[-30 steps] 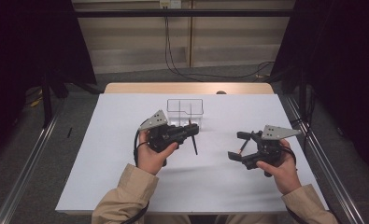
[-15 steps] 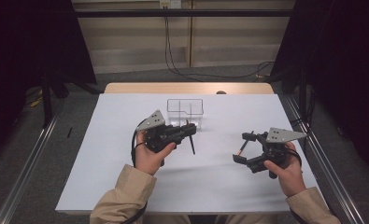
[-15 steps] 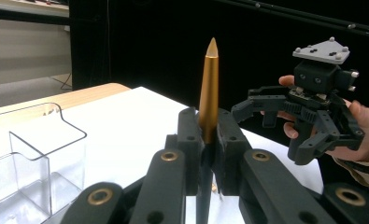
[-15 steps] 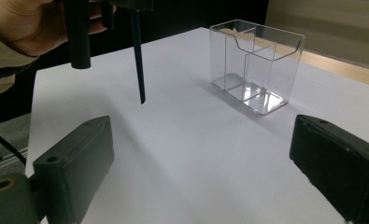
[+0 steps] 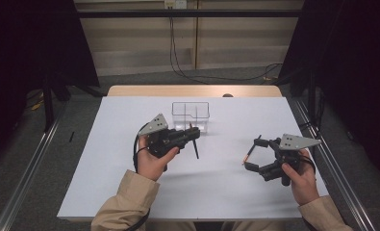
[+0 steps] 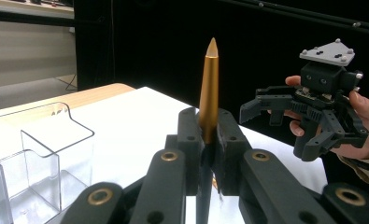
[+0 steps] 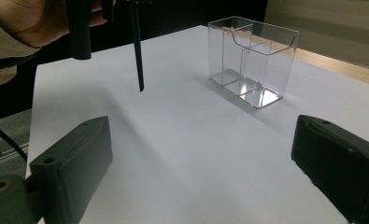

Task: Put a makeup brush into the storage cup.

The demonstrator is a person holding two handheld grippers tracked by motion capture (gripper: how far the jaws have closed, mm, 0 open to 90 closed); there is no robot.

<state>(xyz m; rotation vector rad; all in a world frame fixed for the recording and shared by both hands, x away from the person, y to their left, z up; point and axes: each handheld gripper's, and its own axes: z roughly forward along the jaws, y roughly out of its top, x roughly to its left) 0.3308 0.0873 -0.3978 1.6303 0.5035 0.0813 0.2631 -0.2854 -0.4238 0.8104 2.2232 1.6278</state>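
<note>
While the left tool [image 6: 209, 154] pinches a gold and black pen [image 6: 209, 88] upright, the right tool [image 5: 253, 154] is spread wide. Both are above the white table [image 5: 130, 192], near a clear box [image 5: 191, 115].

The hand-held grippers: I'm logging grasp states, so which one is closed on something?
The left hand-held gripper: its jaws are shut on a gold-and-black pen. The right hand-held gripper has its jaws spread wide with nothing between them.
</note>
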